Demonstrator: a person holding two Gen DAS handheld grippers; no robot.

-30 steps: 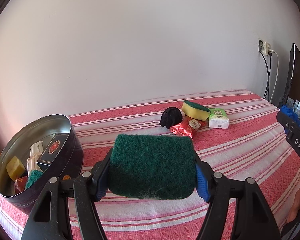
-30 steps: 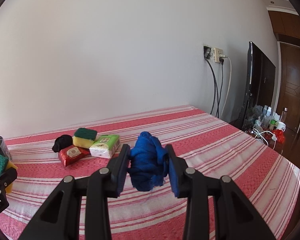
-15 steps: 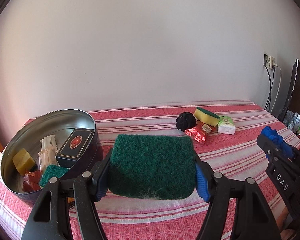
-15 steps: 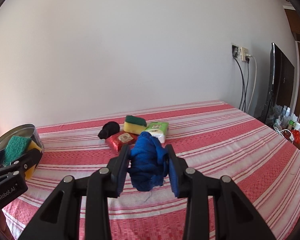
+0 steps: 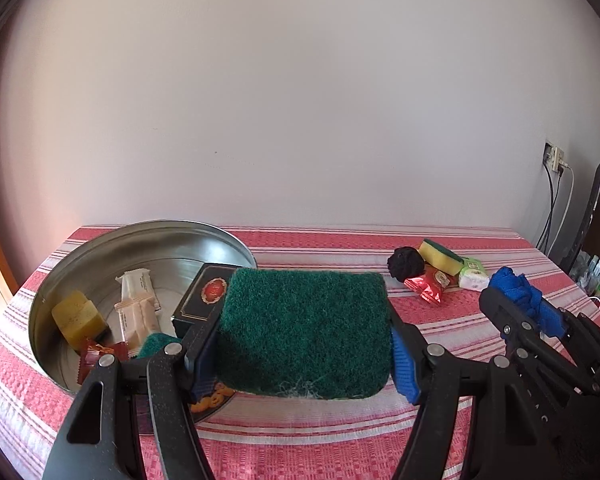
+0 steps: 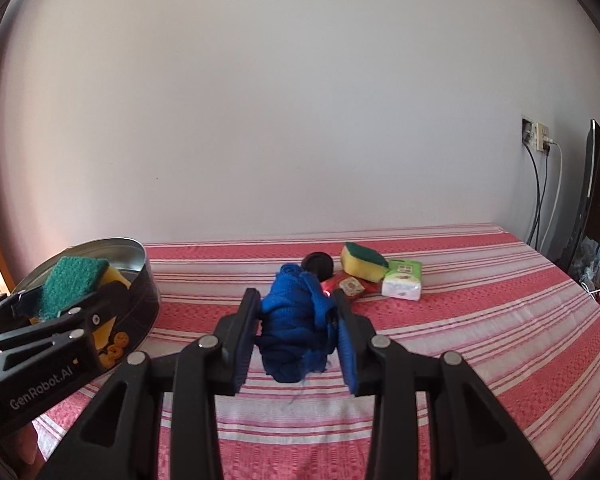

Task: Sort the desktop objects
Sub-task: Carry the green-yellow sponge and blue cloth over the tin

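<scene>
At the far left a round metal tin stands on the red-and-white striped tablecloth. Inside it lie a yellow sponge block, white wrapped bars, a black box with a red emblem and a red packet.

Just right of the tin, the left gripper is clamped on a green scouring pad, held up beside the tin's near rim (the right wrist view shows a yellow sponge layer under the green).

Further right, a black ball of fabric, a yellow-and-green sponge, a red foil packet and a green-and-white tissue pack lie bunched together on the cloth.

The right gripper squeezes a bundled blue cloth between its pads, held above the cloth.
</scene>
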